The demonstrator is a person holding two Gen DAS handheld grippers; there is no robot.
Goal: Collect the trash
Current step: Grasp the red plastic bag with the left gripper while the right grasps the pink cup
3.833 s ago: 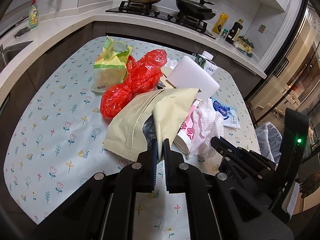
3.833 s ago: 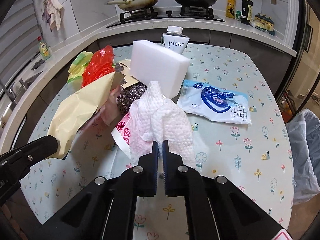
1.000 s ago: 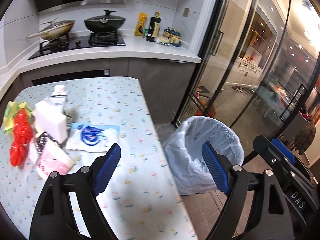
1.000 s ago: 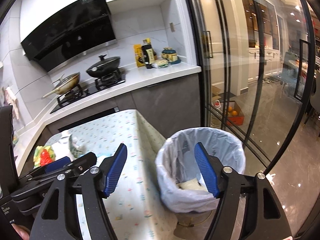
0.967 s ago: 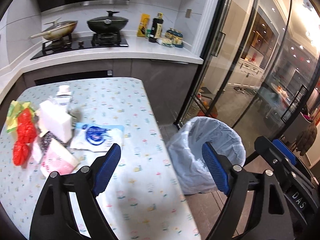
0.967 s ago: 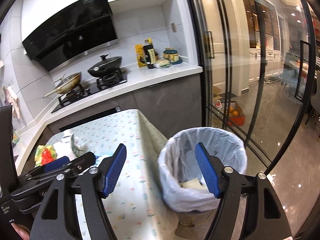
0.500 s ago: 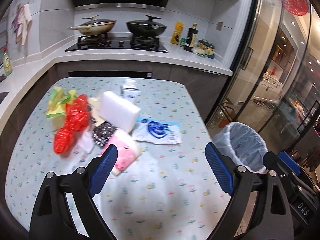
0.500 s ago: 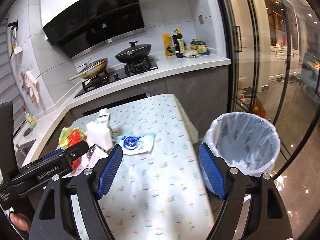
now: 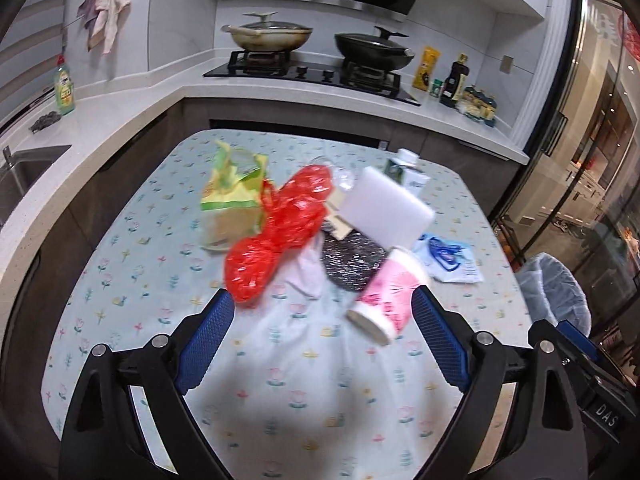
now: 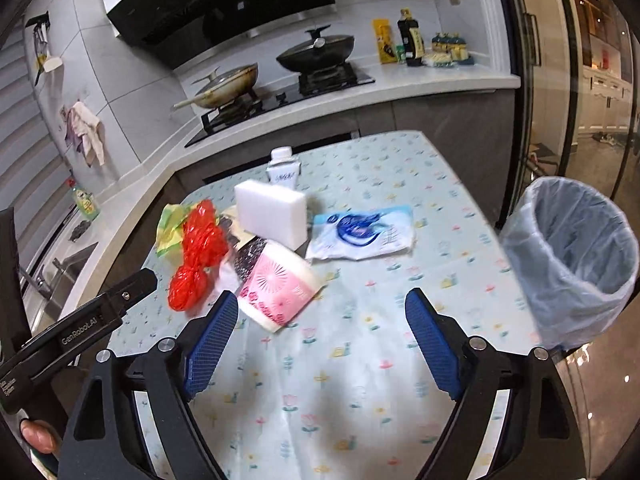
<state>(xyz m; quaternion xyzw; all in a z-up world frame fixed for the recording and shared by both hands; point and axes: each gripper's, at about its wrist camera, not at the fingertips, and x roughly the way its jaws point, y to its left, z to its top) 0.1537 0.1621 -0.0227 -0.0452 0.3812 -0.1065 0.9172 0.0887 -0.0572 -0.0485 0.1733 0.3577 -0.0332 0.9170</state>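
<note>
A trash pile lies on the flowered table [image 9: 132, 280]: a red plastic bag [image 9: 280, 236], a yellow-green bag [image 9: 234, 192], a white foam block [image 9: 386, 212], a dark scouring pad [image 9: 352, 264], a pink paper cup [image 9: 390, 296] and a blue-white wrapper [image 9: 450, 258]. My left gripper [image 9: 320, 298] hangs open just short of the pile, between red bag and cup, holding nothing. My right gripper [image 10: 320, 298] has its jaws opening, nothing between them, with the pink cup [image 10: 278, 284] by its left finger and the wrapper [image 10: 362, 236] ahead. The lined bin [image 10: 572, 256] stands right of the table.
A milk carton [image 10: 284, 172] stands behind the white block [image 10: 270, 212]. The counter beyond carries a stove with two pans [image 9: 320, 44], bottles [image 9: 452, 80] and a sink [image 9: 24, 168] at left. Glass doors [image 10: 580, 80] close the right side. The left tool's body [image 10: 80, 328] shows at lower left.
Both views have swung from the bin back over the table. The trash pile now lies close in front of both grippers, and the jaws stand a little wider.
</note>
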